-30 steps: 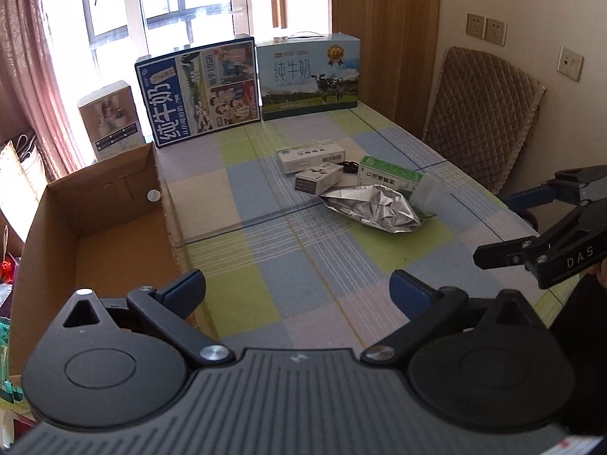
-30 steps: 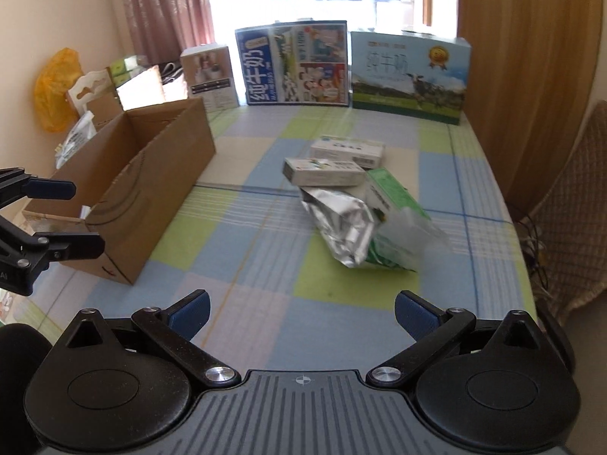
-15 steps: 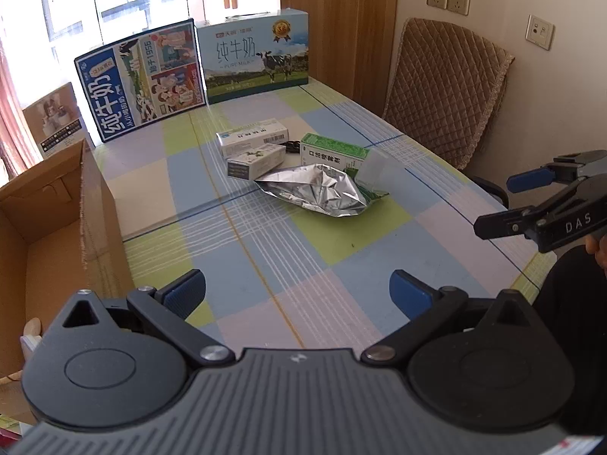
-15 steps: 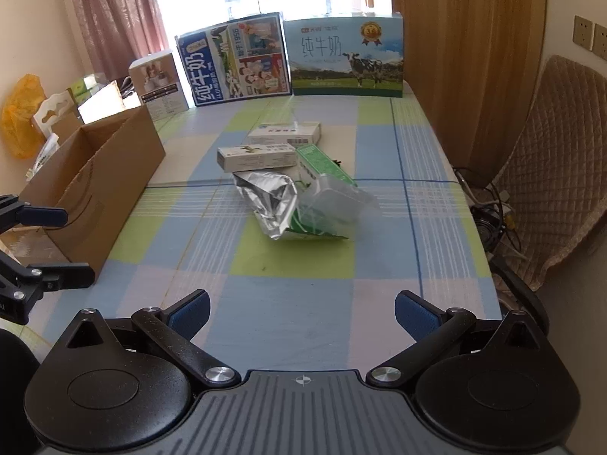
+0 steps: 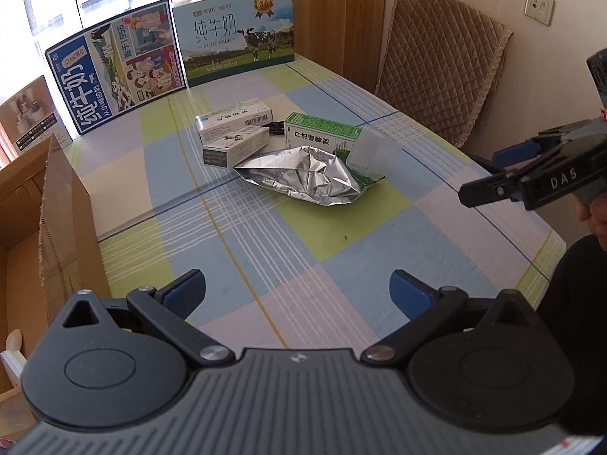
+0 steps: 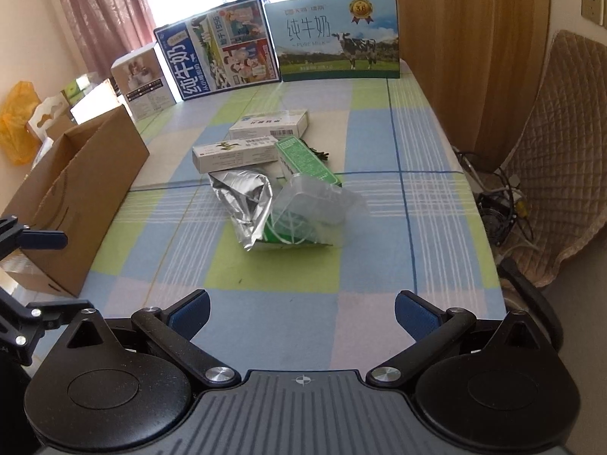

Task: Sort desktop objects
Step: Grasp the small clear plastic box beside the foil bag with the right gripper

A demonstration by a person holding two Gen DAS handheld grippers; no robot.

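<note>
Grippers nearest: left gripper (image 5: 297, 290) spread wide, holding nothing, hovering over the near edge of the table (image 5: 265, 265); right gripper (image 6: 301, 309) likewise apart and empty, aimed down the table's length. Well ahead of both, mid-table, a loose cluster: crumpled foil pouch (image 6: 244, 204) in front, touching a clear plastic cup (image 6: 315, 204) lying on its side over a green-printed packet. Just behind, a green box (image 6: 307, 161), then two white boxes: one (image 6: 235, 153) angled beside the pouch, another (image 6: 271, 123) farther back. Off to the left, an open cardboard box (image 6: 76, 189) alongside the table edge, probably the sorting bin. At the far end, two milk cartons (image 6: 337, 38) upright against the window.

Judged step: approach, nothing yet picked. Next move calls for reaching forward to the pouch or cup, closing on one piece without dragging its neighbours, then carrying it left to the cardboard box. Pouch likely slippery and crushable; cup likely to roll.
</note>
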